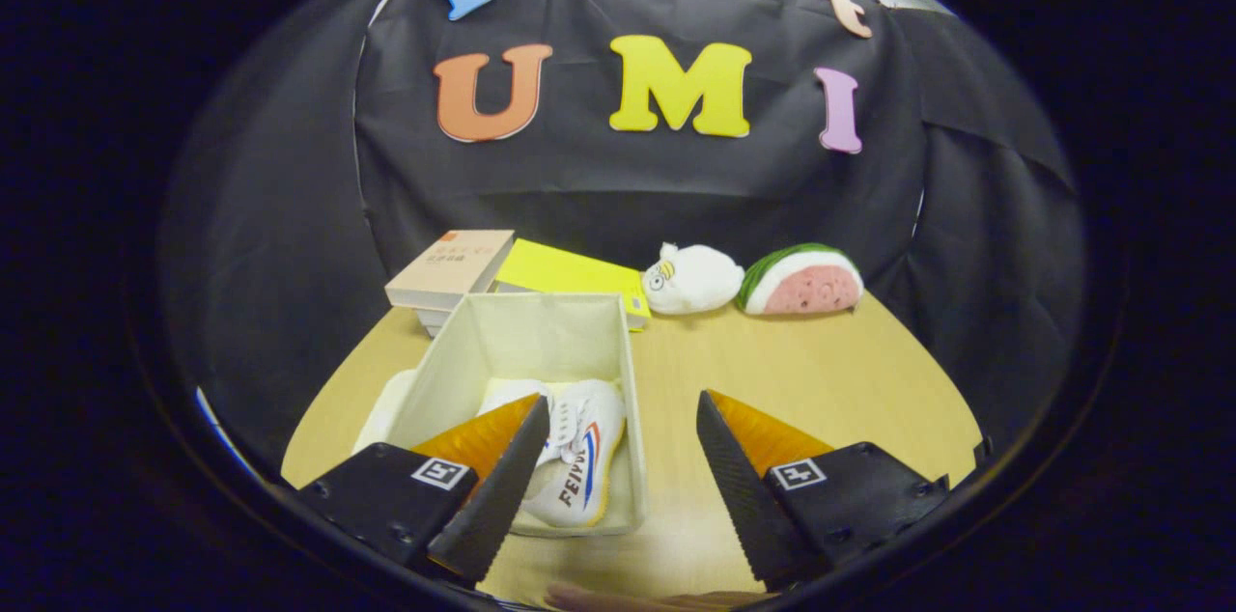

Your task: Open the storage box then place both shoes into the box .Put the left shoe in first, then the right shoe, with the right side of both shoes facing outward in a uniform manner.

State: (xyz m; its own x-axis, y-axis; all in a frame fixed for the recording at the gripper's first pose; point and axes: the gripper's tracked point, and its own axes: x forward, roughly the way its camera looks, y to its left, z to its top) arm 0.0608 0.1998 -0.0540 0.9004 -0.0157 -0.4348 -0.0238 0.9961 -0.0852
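You are holding the gripper [623, 443] over the round pale wooden table [821, 371], and its two fingers are spreading wide apart with nothing between them but bare table and the right rim of the box. Starting on the left, a soft white thing [386, 404], maybe the lid, is peeking out from behind the left wall of the box, but you cannot tell for sure. Next, the open cream fabric storage box [521, 332] is sitting on the table with its top open. The left finger [502, 486] is hanging over the near left part of the box. Inside the box, a white canvas shoe with red and blue stripes [579, 458] is lying on its side, just ahead of the left finger and near the right wall. Part of another white shape is showing beside it, but the finger is hiding most of it. Behind the box, a stack of tan books [449, 269] is resting next to a flat yellow book [565, 272]. Farther right, a white plush animal toy [690, 279] is lying just beside a plush watermelon slice with green rind [801, 282]. The right finger [739, 486] is hovering over bare table, apart from the box.
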